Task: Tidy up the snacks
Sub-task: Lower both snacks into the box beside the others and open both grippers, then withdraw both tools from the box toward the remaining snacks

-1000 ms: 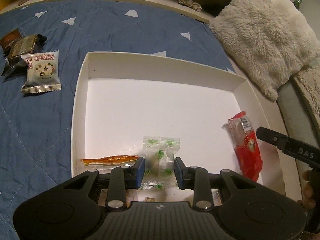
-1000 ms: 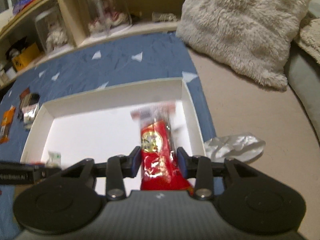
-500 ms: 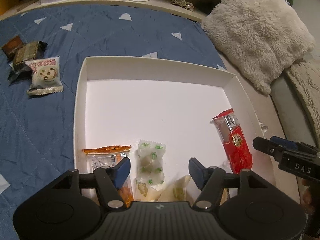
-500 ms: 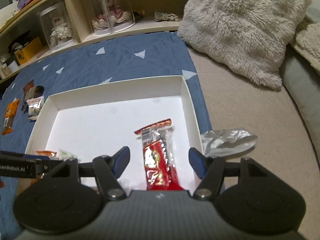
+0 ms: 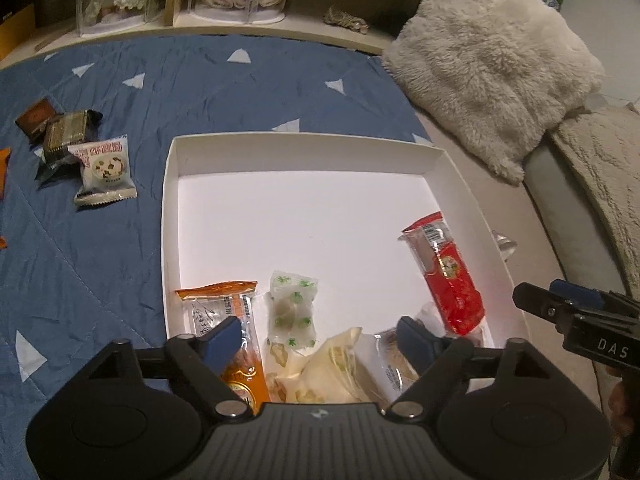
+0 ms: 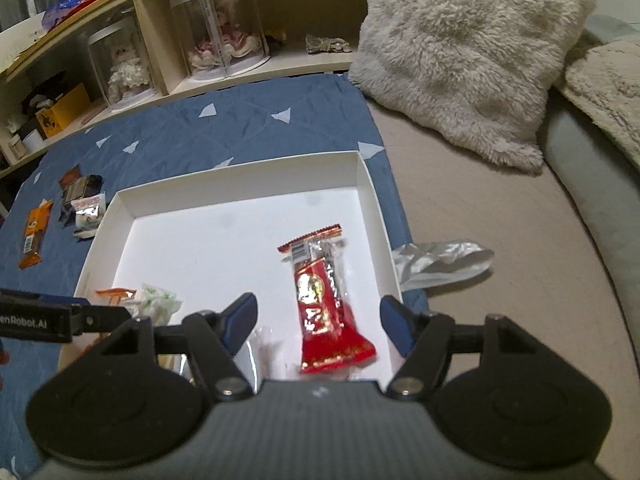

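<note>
A shallow white box [image 5: 304,152] [image 6: 248,184] lies on the blue quilt. Inside, a clear candy packet with green print [image 5: 294,310] rests flat beside an orange packet [image 5: 228,316], with pale wrapped snacks [image 5: 340,368] at the near edge. My left gripper [image 5: 320,340] hovers above these, its jaws opening with nothing pressed between them. A red snack packet [image 6: 324,300] [image 5: 444,272] lies by the box's right wall. My right gripper [image 6: 318,320] hangs over it, jaws still widening, pads apart from the packet.
Loose snacks lie on the quilt left of the box: a white cookie packet [image 5: 106,168], dark packets [image 5: 66,134] and an orange bar [image 6: 36,228]. A crumpled silver wrapper [image 6: 440,258] sits right of the box. A fluffy pillow [image 5: 492,64] and a shelf with doll cases [image 6: 216,36] lie beyond.
My left gripper let go of the green-print candy packet, opened wide and rose. My right gripper released the red packet, spread its jaws and pulled back; the packet now lies flat in the box.
</note>
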`<state>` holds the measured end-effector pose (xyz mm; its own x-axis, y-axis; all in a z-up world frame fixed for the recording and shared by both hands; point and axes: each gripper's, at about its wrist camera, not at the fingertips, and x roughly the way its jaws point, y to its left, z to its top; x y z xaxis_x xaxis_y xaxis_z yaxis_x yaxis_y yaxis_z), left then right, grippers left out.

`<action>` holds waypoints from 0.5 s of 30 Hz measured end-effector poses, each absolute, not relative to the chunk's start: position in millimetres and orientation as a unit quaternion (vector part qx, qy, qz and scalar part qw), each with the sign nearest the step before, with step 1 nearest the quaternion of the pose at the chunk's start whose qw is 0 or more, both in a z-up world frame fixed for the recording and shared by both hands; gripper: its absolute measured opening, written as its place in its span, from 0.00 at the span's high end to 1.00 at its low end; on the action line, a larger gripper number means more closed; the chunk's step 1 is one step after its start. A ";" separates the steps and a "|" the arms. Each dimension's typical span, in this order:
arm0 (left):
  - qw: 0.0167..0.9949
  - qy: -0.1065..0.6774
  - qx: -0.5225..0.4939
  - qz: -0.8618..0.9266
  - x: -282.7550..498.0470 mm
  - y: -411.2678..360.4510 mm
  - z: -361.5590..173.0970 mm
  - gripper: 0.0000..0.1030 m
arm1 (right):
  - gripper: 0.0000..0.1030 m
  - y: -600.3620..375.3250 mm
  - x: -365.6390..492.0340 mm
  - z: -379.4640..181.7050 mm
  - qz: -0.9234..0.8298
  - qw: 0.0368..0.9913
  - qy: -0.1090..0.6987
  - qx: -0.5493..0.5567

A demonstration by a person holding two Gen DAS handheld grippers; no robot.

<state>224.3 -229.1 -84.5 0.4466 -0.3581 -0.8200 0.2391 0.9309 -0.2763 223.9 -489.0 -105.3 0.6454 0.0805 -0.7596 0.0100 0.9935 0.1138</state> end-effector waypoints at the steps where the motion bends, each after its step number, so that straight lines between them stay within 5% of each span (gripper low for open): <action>1: 0.849 0.494 -0.058 -0.177 222.0 -229.3 -82.5 0.12 | 0.25 -489.8 220.9 -103.0 0.018 0.907 0.418 0.054; 15: 0.863 0.469 -0.036 -0.187 189.7 -221.1 -55.9 0.00 | 0.01 -491.9 169.1 -69.6 0.005 0.920 0.389 0.047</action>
<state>189.7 -221.1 -55.9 0.4904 -0.3565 -0.7952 0.2897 0.9273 -0.2370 169.1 -491.9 -69.6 0.6972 0.0448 -0.7155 0.0276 0.9956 0.0893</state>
